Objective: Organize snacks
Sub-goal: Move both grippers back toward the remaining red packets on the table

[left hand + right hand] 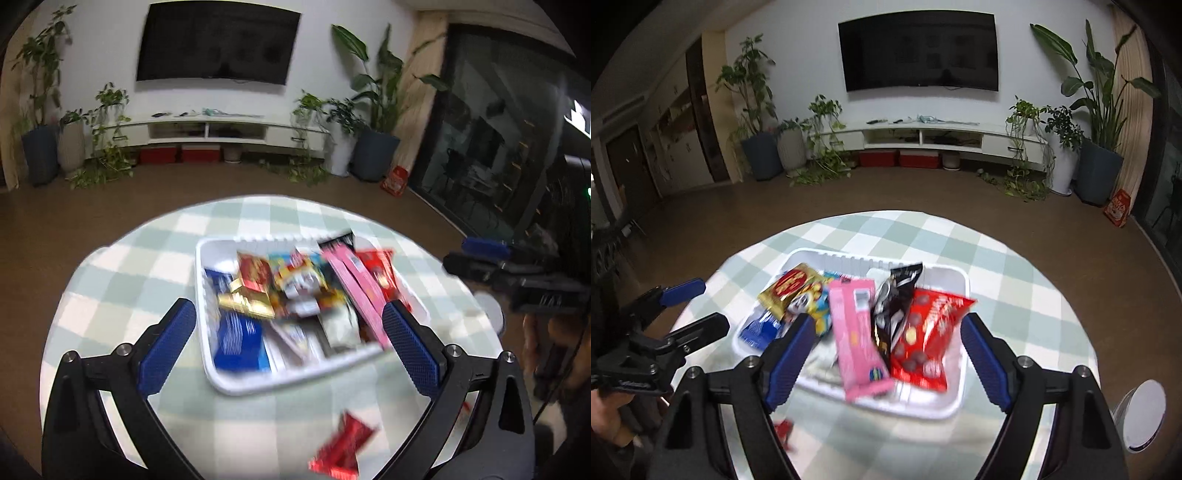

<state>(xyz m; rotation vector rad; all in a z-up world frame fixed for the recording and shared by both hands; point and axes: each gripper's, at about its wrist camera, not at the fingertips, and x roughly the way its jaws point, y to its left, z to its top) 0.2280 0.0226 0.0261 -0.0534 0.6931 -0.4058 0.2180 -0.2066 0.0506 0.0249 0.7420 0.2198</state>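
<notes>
Your left gripper (288,334) and right gripper (888,350) both hang wide open and empty above the white plastic basket (955,400) of snack packets mid-table on the green-checked tablecloth (1015,266), one small red wrapper (341,448) lying loose near the table's near edge.

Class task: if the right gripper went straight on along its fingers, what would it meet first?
Probably the pink packet lying on top in the white tray, which sits centred between the right gripper's open fingers. Blur and unclear depth make this a best guess.
</notes>
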